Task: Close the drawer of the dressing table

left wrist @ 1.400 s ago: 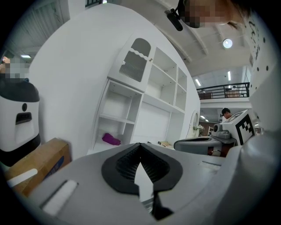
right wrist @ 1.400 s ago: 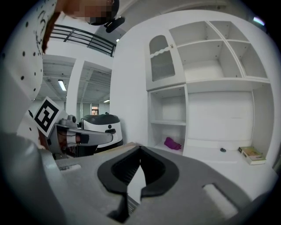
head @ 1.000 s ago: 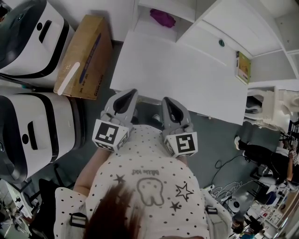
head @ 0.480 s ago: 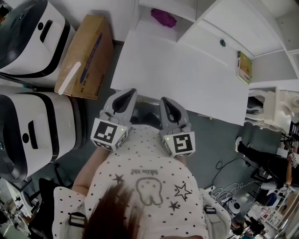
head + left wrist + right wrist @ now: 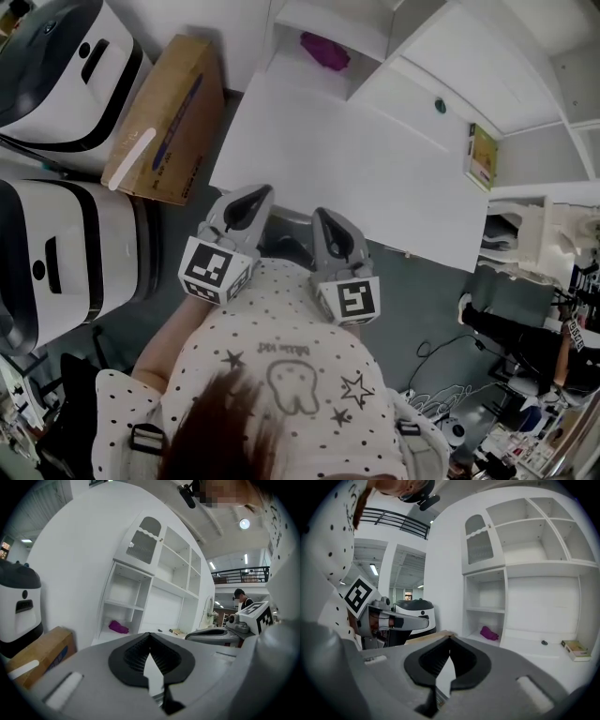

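Note:
The white dressing table (image 5: 356,159) fills the middle of the head view. Under its near edge, between my two grippers, a narrow grey strip of the drawer (image 5: 286,230) shows; how far out it stands I cannot tell. My left gripper (image 5: 258,191) reaches up to the table's near edge, jaws together and holding nothing. My right gripper (image 5: 320,215) sits beside it, about a hand's width to the right, also shut and empty. In the left gripper view the left gripper (image 5: 150,634) points over the tabletop. The right gripper (image 5: 450,638) does the same in the right gripper view.
A cardboard box (image 5: 159,122) and two white-and-black machines (image 5: 56,75) stand left of the table. The shelf unit behind holds a purple cloth (image 5: 325,51) and a small book (image 5: 483,157). Cables and a chair (image 5: 506,309) are at the right. A person (image 5: 243,597) stands far off.
The head view has shifted a little to the right and down. Both grippers stay shut at the table's near edge, the right one edging slightly left.

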`<control>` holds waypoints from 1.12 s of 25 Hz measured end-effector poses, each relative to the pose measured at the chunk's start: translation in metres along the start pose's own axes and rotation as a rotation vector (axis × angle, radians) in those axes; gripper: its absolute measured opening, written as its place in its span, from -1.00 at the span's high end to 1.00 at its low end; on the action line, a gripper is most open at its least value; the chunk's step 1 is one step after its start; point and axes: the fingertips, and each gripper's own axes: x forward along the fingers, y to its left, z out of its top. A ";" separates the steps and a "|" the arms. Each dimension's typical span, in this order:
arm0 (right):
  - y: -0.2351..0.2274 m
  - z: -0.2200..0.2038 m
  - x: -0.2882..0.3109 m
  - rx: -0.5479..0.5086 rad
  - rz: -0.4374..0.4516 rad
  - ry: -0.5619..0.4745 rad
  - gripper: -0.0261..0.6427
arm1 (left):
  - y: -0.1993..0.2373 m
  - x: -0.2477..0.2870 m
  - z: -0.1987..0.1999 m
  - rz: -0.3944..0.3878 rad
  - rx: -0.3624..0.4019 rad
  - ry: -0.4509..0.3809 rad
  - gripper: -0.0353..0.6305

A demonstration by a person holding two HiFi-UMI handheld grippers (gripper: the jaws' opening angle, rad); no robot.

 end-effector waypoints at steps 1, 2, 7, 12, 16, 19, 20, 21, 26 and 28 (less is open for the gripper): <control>0.001 0.000 0.000 -0.002 0.001 0.000 0.91 | 0.001 0.000 0.000 0.000 0.000 -0.002 0.89; 0.001 0.000 0.000 -0.004 0.002 0.001 0.91 | 0.000 0.000 0.001 -0.001 -0.001 -0.005 0.89; -0.033 0.001 -0.021 -0.019 -0.012 0.004 0.91 | -0.033 0.026 0.002 -0.017 0.012 0.003 0.89; -0.043 0.000 -0.034 -0.084 0.045 0.044 0.91 | -0.058 0.041 0.006 -0.020 0.010 -0.006 0.89; -0.034 -0.005 -0.039 -0.148 0.114 0.077 0.91 | -0.069 0.041 0.005 -0.022 0.008 -0.025 0.90; -0.033 -0.011 -0.042 -0.171 0.115 0.100 0.91 | -0.077 0.041 -0.002 -0.037 -0.001 -0.023 0.89; -0.033 -0.013 -0.044 -0.174 0.115 0.104 0.91 | -0.080 0.042 -0.004 -0.042 -0.003 -0.016 0.89; -0.034 -0.014 -0.045 -0.174 0.115 0.105 0.91 | -0.083 0.043 -0.007 -0.046 -0.002 -0.010 0.89; -0.037 -0.020 -0.055 -0.166 0.118 0.099 0.91 | -0.096 0.045 -0.018 -0.051 0.002 0.007 0.89; -0.038 -0.021 -0.057 -0.164 0.115 0.097 0.91 | -0.099 0.044 -0.019 -0.050 0.000 0.017 0.89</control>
